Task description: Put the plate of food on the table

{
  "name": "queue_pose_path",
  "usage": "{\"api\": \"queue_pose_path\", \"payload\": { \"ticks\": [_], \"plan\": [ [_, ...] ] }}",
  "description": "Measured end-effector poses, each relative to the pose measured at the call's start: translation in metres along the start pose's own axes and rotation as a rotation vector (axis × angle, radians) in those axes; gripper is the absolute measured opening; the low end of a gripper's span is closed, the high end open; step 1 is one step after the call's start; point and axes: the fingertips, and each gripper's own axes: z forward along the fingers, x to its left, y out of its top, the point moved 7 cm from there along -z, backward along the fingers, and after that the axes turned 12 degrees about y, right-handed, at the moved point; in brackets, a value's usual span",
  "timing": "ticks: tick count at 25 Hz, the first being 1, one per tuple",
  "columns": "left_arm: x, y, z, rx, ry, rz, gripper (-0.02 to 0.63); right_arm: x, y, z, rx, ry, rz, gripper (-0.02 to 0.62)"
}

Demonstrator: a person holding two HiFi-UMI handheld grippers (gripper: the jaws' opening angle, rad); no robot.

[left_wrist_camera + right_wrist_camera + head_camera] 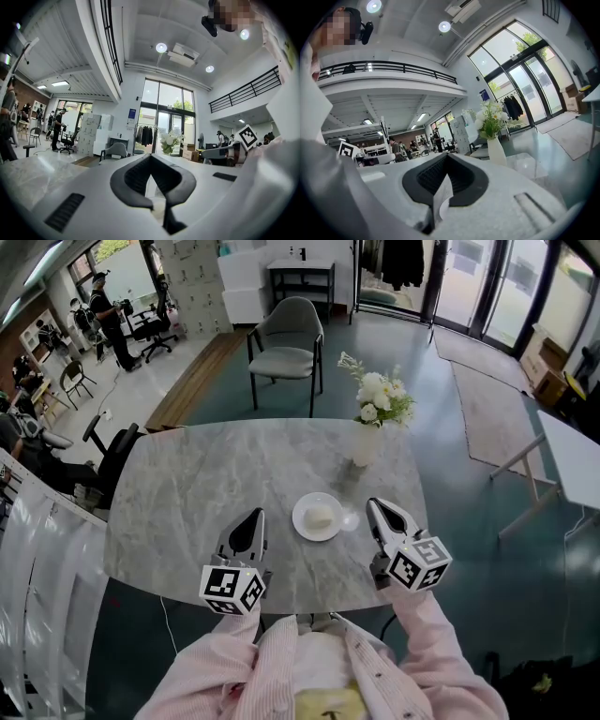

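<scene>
A white plate (pixel 317 517) with a pale piece of food (pixel 321 516) rests on the grey marble table (pixel 187 484), near its front middle. My left gripper (pixel 256 518) hovers over the table just left of the plate with its jaws closed to a point and nothing between them. My right gripper (pixel 379 508) hovers just right of the plate, also shut and empty. In the left gripper view the dark pads (pixel 136 176) meet at the tip. In the right gripper view the pads (pixel 431 176) meet the same way. Neither gripper view shows the plate.
A white vase (pixel 365 444) of white flowers (pixel 380 395) stands behind the plate, toward the right; the vase (pixel 497 151) also shows in the right gripper view. A grey chair (pixel 286 348) stands beyond the table's far edge. A person in a pink shirt (pixel 319 671) stands at the near edge.
</scene>
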Motion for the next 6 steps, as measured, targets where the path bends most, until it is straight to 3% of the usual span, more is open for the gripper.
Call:
{"api": "queue_pose_path", "payload": {
  "ticks": [6],
  "plan": [
    [-0.0005,-0.0011,-0.0019,-0.002,-0.007,-0.005,-0.009,0.0016,-0.0005,-0.0015,0.000,-0.006,-0.004,0.005]
  ]
}}
